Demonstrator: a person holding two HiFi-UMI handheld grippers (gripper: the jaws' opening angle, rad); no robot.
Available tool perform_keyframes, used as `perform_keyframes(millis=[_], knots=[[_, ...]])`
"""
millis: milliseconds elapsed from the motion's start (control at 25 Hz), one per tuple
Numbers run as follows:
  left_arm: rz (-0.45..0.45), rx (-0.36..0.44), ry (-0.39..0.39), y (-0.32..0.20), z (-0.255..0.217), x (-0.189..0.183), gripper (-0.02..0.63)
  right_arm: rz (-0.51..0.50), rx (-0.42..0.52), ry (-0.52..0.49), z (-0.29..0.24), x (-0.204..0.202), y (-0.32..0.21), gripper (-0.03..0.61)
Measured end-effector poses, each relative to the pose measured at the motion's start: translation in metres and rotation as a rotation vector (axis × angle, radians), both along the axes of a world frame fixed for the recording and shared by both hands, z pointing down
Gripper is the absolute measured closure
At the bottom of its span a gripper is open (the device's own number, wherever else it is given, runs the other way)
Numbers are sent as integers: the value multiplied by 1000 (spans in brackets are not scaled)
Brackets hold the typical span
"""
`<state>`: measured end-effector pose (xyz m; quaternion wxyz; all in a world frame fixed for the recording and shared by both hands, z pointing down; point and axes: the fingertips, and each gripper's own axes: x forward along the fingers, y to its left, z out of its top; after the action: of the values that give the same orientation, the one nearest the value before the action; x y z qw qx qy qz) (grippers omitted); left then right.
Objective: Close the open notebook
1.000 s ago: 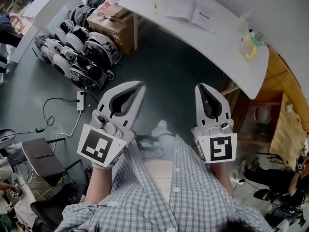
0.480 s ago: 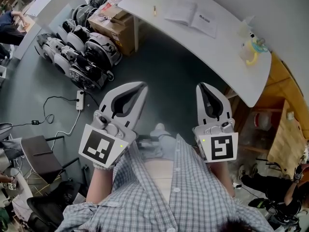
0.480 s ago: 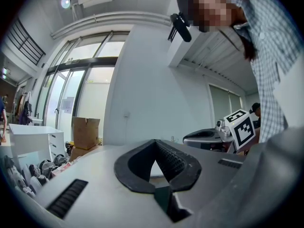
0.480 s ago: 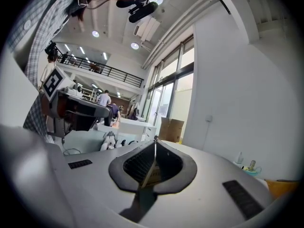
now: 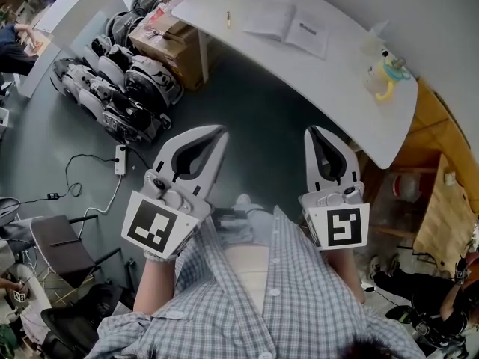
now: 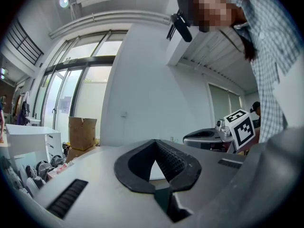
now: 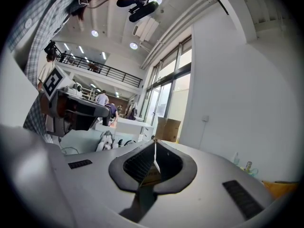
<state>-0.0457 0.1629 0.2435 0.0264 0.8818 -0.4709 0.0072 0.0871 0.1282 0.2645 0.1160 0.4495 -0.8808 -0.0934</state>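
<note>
The left gripper (image 5: 218, 132) and right gripper (image 5: 313, 133) both have their jaws pressed together, empty. The open notebook (image 5: 288, 27) lies well ahead of the tips on the table (image 5: 329, 81). Arriving closed, they would likely shove it rather than catch a cover.

table (image 5: 329, 73): slid left and lower in the head view, near edge now closer to the right gripper (image 5: 322, 132)
open notebook (image 5: 288, 27): shifted left with the table
</note>
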Motion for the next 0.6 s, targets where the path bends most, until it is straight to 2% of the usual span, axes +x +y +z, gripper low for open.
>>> perform_keyframes(millis=[120, 280, 600], knots=[[5, -10, -11, -5, 3, 9, 606, 13, -18, 11, 3, 10, -7, 554], [16, -9, -17, -11, 2, 21, 606, -10, 28, -21, -6, 14, -14, 554], [12, -10, -21, -12, 3, 23, 606, 3, 24, -27, -4, 21, -14, 554]])
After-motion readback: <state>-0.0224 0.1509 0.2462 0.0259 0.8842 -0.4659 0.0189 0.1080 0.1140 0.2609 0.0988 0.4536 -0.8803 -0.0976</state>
